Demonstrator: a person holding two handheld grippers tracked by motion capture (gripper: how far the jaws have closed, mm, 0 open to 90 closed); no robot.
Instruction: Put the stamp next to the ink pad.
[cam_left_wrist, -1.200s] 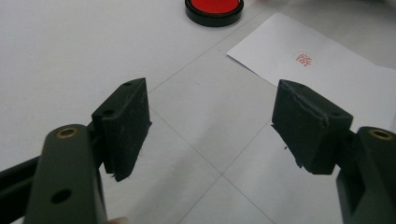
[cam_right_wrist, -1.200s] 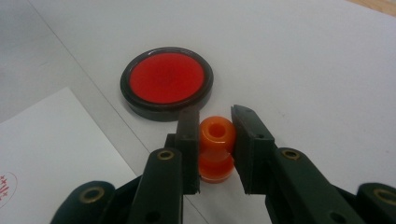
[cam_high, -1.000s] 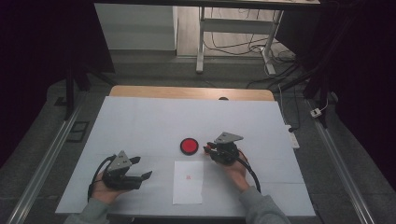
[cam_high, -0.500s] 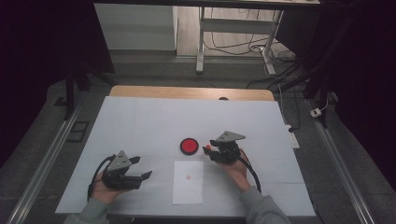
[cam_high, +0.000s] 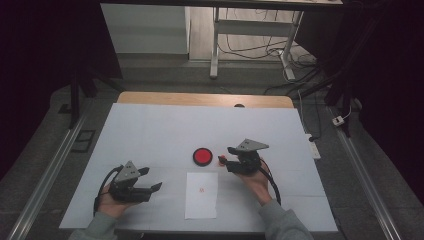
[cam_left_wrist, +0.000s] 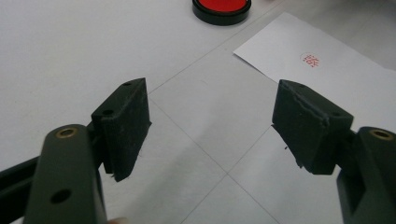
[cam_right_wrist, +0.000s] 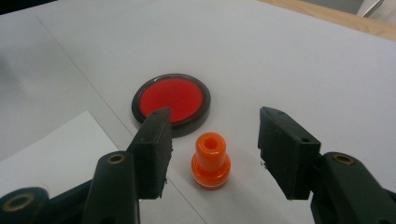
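An orange stamp (cam_right_wrist: 211, 161) stands upright on the white table between the jaws of my right gripper (cam_right_wrist: 215, 140), which have just been opening and no longer touch it. In the high view this stamp (cam_high: 221, 161) sits just right of the round red ink pad (cam_high: 202, 156), at the tip of the right gripper (cam_high: 227, 161). The ink pad (cam_right_wrist: 171, 103) lies right behind the stamp. A white paper sheet (cam_high: 201, 195) bearing a small red stamp mark (cam_left_wrist: 310, 60) lies in front. My left gripper (cam_high: 150, 180) rests open at the front left, its jaws (cam_left_wrist: 212, 123) empty.
The white table top (cam_high: 150, 130) has a wooden strip along its far edge. Metal rails run down both sides. Desk legs and cables stand on the floor beyond.
The right gripper's jaws have spread apart and let go of the orange stamp, which now stands free beside the ink pad. The left gripper has stayed still.
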